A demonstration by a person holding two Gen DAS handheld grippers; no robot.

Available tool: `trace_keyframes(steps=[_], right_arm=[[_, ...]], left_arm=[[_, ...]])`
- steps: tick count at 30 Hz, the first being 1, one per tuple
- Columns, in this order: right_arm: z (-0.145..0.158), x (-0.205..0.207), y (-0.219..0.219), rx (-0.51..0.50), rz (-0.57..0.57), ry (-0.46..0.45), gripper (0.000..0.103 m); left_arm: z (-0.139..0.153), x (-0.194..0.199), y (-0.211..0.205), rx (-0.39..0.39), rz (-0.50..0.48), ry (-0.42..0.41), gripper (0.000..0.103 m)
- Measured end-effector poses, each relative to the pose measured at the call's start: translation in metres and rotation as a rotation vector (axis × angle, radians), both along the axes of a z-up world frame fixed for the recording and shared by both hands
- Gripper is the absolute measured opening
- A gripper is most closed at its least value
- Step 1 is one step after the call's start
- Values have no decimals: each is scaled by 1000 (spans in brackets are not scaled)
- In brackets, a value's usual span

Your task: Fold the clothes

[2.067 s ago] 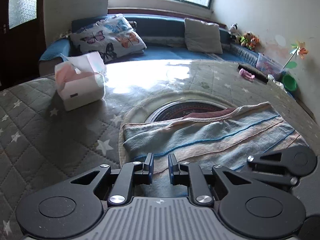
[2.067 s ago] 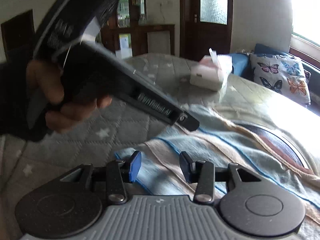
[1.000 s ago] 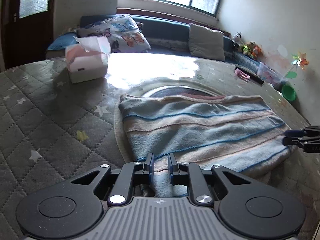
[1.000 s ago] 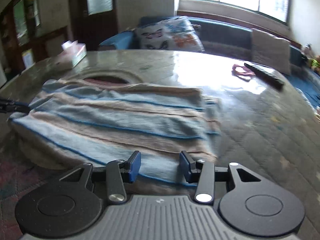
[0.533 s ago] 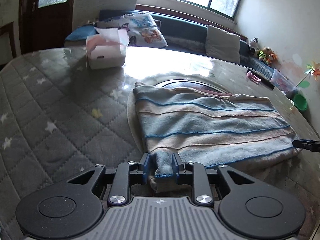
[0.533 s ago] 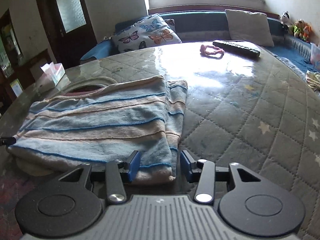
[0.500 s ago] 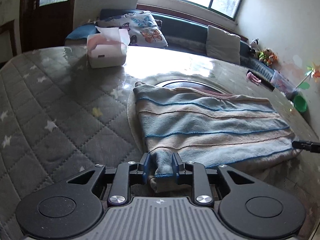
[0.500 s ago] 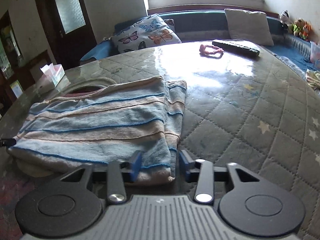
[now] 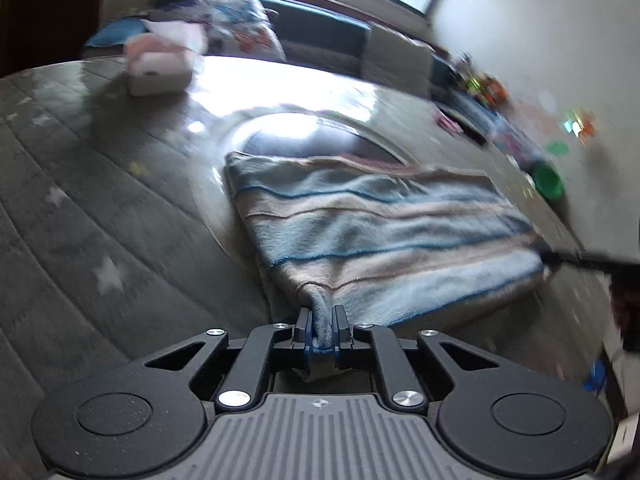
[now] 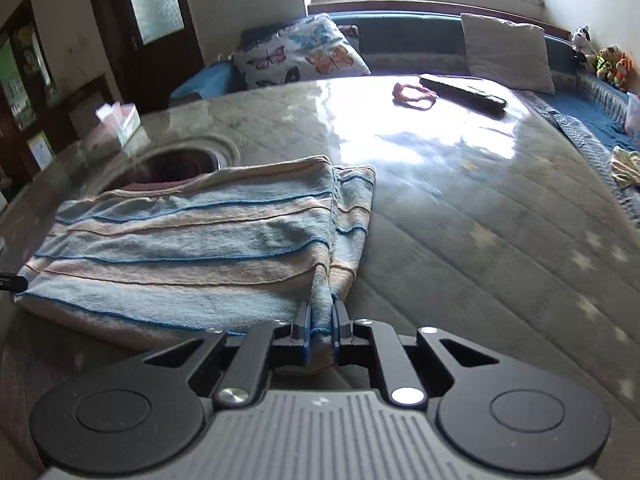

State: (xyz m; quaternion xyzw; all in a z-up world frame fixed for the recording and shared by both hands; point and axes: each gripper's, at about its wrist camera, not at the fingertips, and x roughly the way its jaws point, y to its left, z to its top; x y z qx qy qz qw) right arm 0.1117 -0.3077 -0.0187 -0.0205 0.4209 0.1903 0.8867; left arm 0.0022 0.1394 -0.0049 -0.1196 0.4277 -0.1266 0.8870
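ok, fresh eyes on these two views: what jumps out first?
The striped blue towel, folded on the quilted table, with both grippers clamped on its near corners: the left gripper and the right gripper. Behind it, window glare on the tabletop, a remote and a tissue box farther back.

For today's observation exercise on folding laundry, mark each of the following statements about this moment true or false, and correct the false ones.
1. The left gripper is shut on a corner of the striped garment. True.
2. The right gripper is open and clear of the cloth. False: its fingers are shut on a near corner of the garment.
3. A tissue box sits on the quilted table cover, apart from the garment. True.
4. The remote control lies on top of the garment. False: it lies far beyond it, beside a pink hair tie.
5. A butterfly-print pillow rests on the bench under the window. True.
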Motion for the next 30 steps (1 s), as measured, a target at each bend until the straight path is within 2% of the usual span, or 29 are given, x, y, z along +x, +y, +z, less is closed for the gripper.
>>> trace_keyframes(steps=[2,5,8,11,15,19,25,30], right_arm=[[2,-15,-11,-39,-4,24,9],[4,-37,-22,-81,6,51,11],[11,-47,-28,-99,-8,31,15],[22,-45,-25,-115,-23,-40,16],[24,-24,-11,-74,1,-84,16],[9,0,8,-52,30,-69,16],[-10,24,18,-56,21,-47,16],[-11,35,18,-52,-8,-51,16]], left_arm=[[0,-17,-15,-5,-44,13,10],[1,-37,-33,31,-93,17,14],[12,-41,-34,78,-99,-12,15],[28,-38,-31,139,-79,-60,15],[37,-21,-26,146,-51,-108,15],[31,2,-32,122,-47,-129,14],[10,40,-40,144,-64,-118,13],[-6,62,-32,169,-45,-86,12]])
